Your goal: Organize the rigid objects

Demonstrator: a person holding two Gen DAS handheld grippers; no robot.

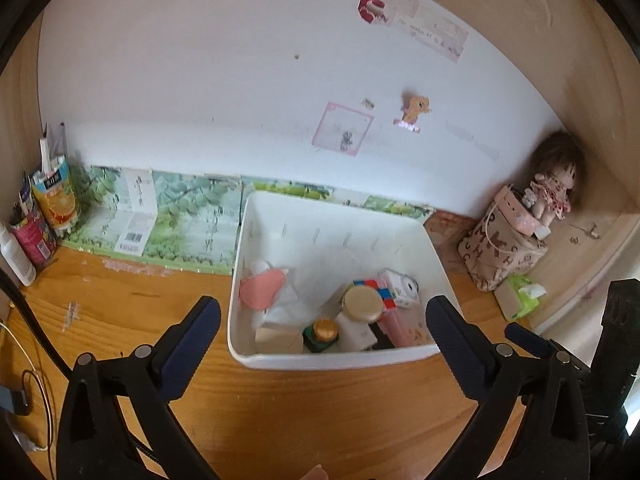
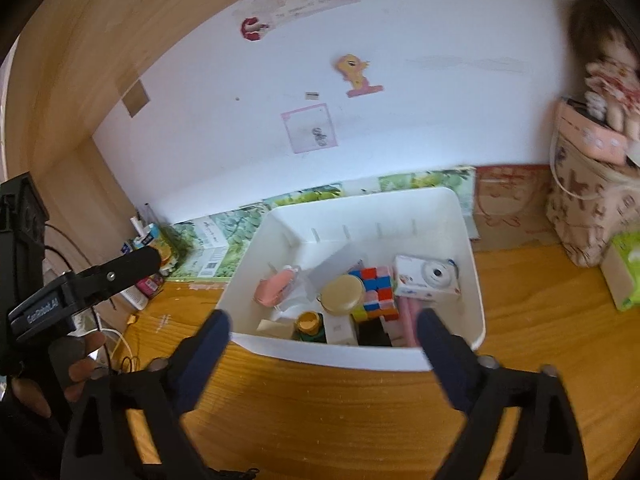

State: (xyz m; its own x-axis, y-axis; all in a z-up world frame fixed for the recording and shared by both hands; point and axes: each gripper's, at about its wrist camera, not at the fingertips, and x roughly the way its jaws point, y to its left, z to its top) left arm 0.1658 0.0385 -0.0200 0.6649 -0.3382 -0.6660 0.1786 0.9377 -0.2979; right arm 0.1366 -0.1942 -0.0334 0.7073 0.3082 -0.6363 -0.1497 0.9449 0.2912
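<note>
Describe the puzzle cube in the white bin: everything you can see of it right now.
The puzzle cube is a twisty colour cube with red, blue, orange, green and yellow squares, scrambled, looking like hard plastic. It lies tilted inside the white bin, right of centre. The round gold jar lid overlaps its left side, and the white toy camera sits against its right. Its lower part is hidden among other items. Neither gripper touches it.

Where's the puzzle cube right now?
In the white bin, right of centre in both views: the puzzle cube sits between the gold-lidded jar and the white camera.
</note>
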